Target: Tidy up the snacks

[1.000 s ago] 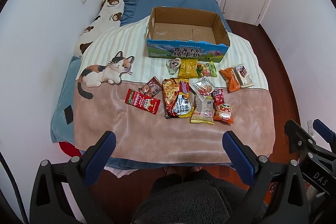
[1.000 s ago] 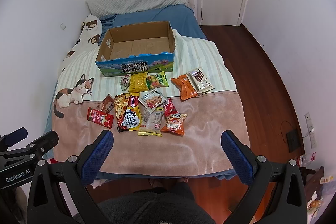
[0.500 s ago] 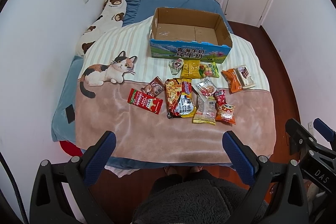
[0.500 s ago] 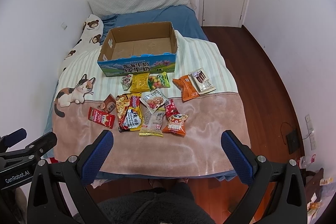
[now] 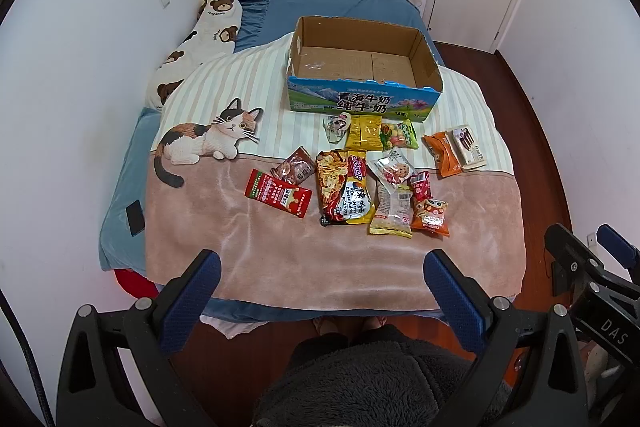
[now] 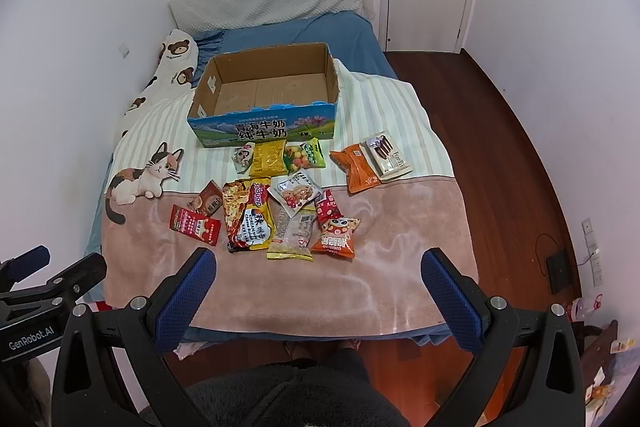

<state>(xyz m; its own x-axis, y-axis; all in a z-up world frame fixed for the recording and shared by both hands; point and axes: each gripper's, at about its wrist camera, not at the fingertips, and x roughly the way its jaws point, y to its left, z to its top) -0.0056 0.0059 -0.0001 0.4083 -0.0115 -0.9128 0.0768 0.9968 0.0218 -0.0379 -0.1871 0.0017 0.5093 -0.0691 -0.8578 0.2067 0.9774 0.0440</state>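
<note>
Both tools, left tool (image 5: 318, 285) and right tool (image 6: 318, 283), hang spread and empty above the bed's (image 5: 280, 247) near edge; snack packets (image 5: 346, 187) lie before the cardboard box (image 5: 362, 103).

Glossy plastic snack packets (image 5: 347, 187) lie on a plush cloth blanket (image 5: 280, 247); the box (image 5: 360, 57) is matt cardboard, the floor (image 6: 500, 147) polished wood.
</note>
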